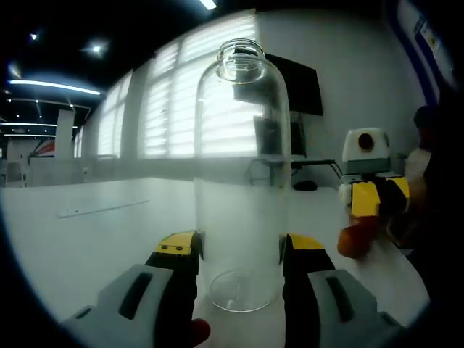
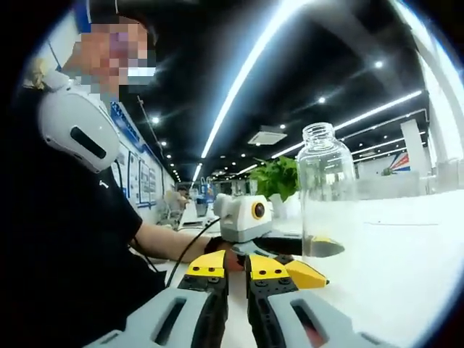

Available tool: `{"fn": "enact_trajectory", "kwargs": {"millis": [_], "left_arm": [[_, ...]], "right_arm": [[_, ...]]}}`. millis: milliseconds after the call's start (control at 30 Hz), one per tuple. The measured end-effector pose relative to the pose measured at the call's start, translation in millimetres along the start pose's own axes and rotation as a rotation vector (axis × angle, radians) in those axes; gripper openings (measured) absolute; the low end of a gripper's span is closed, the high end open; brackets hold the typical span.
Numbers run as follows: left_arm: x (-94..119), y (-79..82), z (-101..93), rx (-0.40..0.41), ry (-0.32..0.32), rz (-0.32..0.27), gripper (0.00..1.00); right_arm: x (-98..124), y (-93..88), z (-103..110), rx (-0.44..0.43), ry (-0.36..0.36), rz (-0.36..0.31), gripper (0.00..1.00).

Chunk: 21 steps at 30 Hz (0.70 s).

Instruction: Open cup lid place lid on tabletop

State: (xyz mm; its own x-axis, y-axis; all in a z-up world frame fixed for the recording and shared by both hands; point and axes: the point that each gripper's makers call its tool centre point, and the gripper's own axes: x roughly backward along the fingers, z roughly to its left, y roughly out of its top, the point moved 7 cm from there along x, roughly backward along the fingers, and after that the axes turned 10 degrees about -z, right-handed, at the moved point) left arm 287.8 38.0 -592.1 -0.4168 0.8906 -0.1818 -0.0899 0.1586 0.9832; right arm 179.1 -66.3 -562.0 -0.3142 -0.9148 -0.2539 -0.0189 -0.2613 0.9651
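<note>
My clear cup (image 1: pixel 241 174) stands upright on the white tabletop (image 1: pixel 87 232), its mouth uncapped, clamped at the base between the left gripper (image 1: pixel 239 257) and its yellow-tipped jaws. My right gripper (image 2: pixel 236 270) sits near it with jaws pressed almost together (something reddish between them, but I cannot tell what).

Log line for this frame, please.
left gripper shut on bottle | bottle upright on table, mouth open | right gripper apart, orange thing at jaws, maybe lid
</note>
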Motion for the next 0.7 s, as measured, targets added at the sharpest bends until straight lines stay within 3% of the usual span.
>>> {"fn": "enact_trajectory", "kwargs": {"millis": [700], "left_arm": [[-0.8, -0.5, 0.9, 0.001, 0.000, 0.000, 0.36]], "right_arm": [[2.4, -1.9, -2.1, 0.018, -0.007, 0.040, 0.03]]}}
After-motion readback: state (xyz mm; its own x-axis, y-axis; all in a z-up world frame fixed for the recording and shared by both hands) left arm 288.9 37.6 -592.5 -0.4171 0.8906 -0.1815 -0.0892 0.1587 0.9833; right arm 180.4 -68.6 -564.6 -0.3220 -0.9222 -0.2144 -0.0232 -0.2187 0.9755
